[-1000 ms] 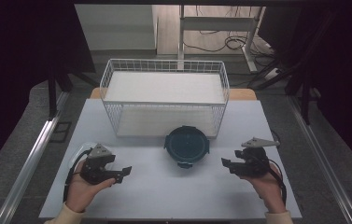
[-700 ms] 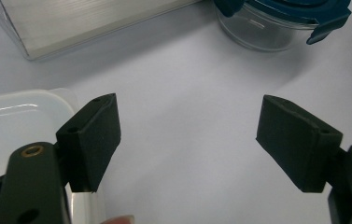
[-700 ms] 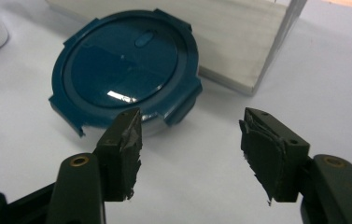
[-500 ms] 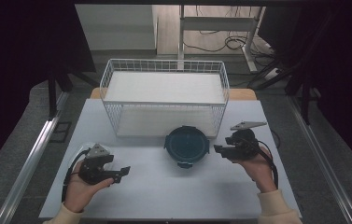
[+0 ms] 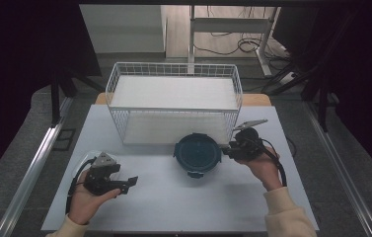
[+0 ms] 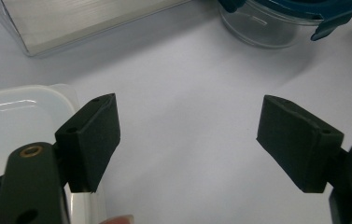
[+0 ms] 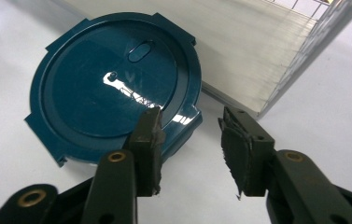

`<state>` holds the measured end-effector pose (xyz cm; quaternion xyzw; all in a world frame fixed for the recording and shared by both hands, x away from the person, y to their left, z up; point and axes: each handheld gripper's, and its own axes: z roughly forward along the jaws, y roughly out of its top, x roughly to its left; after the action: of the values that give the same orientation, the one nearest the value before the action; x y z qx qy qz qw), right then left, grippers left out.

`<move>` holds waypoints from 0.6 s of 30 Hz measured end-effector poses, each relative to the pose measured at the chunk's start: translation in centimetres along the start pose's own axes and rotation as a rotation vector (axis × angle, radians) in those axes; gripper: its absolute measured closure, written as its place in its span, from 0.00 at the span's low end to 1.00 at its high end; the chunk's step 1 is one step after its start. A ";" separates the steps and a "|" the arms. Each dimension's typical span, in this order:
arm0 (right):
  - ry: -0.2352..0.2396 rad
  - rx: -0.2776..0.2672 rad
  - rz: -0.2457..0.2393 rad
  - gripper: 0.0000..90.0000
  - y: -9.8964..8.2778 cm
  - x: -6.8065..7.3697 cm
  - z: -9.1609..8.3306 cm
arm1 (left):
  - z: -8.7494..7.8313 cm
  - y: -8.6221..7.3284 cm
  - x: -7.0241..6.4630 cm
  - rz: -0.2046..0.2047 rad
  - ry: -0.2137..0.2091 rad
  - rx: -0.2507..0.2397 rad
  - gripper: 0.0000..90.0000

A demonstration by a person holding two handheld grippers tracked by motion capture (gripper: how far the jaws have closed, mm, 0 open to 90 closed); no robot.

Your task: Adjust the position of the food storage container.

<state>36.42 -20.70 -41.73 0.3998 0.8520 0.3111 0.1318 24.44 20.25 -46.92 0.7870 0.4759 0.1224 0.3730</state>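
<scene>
Table (image 5: 173,197): you work on a pale, flat top; all things stand on it.
Wire basket (image 5: 173,74): it stands at the far side of the table, white, with a pale sheet on its floor. Its front wall is just behind the round container.
Round container (image 5: 197,154): a clear tub with a dark teal lid (image 7: 113,88) that has clip tabs on the rim. It sits near the middle of the table, in front of the basket and a little to the right.
Pale lid (image 6: 19,126): a translucent flat piece lies beside your left gripper, near the left jaw.
Right gripper (image 7: 190,140): you hold it at the right edge of the container. Its jaws have just been closing; a gap remains between them, and one jaw is over the rim tab of the teal lid. I cannot tell if the pads press the tab.
Left gripper (image 6: 187,140): you hold it low at the near left of the table, well apart from the container. Its jaws are wide apart with only bare table between them.
</scene>
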 end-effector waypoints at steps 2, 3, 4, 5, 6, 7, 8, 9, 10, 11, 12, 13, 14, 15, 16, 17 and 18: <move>-0.003 0.011 -0.011 0.70 0.2 0.0 0.5 | 0.1 -0.1 0.0 -0.005 -0.002 0.002 0.23; -0.004 0.017 -0.019 0.72 0.3 0.0 0.8 | 0.2 -0.1 0.0 -0.001 -0.001 0.004 0.23; -0.008 0.021 -0.029 0.75 0.4 0.0 1.0 | 0.2 -0.1 0.0 0.000 -0.002 0.007 0.23; -0.015 0.023 -0.037 0.77 0.4 0.1 1.2 | 0.2 -0.1 0.0 0.000 -0.002 0.007 0.23; -0.022 0.029 -0.042 0.80 0.5 0.1 1.4 | 0.2 -0.1 -0.1 0.001 -0.003 0.008 0.23; -0.024 0.031 -0.054 0.82 0.6 0.2 1.6 | 0.3 -0.1 -0.1 0.002 -0.004 0.008 0.23; -0.033 0.035 -0.066 0.85 0.7 0.2 1.8 | 0.3 -0.1 -0.1 0.002 -0.004 0.008 0.23; -0.033 0.035 -0.066 0.85 0.7 0.2 1.8 | 0.3 -0.1 -0.1 0.002 -0.004 0.008 0.23; -0.042 0.038 -0.079 0.87 0.8 0.3 2.0 | 0.3 -0.1 -0.2 0.000 -0.006 0.008 0.23; -0.050 0.040 -0.092 0.89 0.9 0.3 2.2 | 0.3 -0.1 -0.2 0.000 -0.006 0.009 0.23; -0.063 0.041 -0.105 0.94 1.1 0.3 2.6 | 0.3 -0.1 -0.2 0.000 -0.006 0.009 0.23; -0.070 0.043 -0.111 0.96 1.2 0.2 2.8 | 0.3 -0.1 -0.2 0.000 -0.006 0.009 0.23; -0.077 0.045 -0.116 0.97 1.4 0.1 3.0 | 0.4 -0.2 -0.2 0.002 -0.005 0.011 0.23; -0.078 0.047 -0.116 0.99 1.5 0.0 3.1 | 0.4 -0.2 -0.2 0.002 -0.005 0.011 0.23; -0.081 0.047 -0.120 0.99 1.7 -0.1 3.3 | 0.4 -0.2 -0.2 0.004 -0.006 0.012 0.23; -0.086 0.048 -0.124 0.99 1.9 -0.2 3.5 | 0.4 -0.2 -0.2 0.007 -0.004 0.012 0.23; -0.091 0.049 -0.127 0.99 2.1 -0.3 3.7 | 0.4 -0.2 -0.2 0.007 -0.004 0.012 0.23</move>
<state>39.58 -18.35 -43.24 0.3616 0.8763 0.2626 0.1800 24.45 19.95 -47.30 0.7912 0.4731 0.1190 0.3688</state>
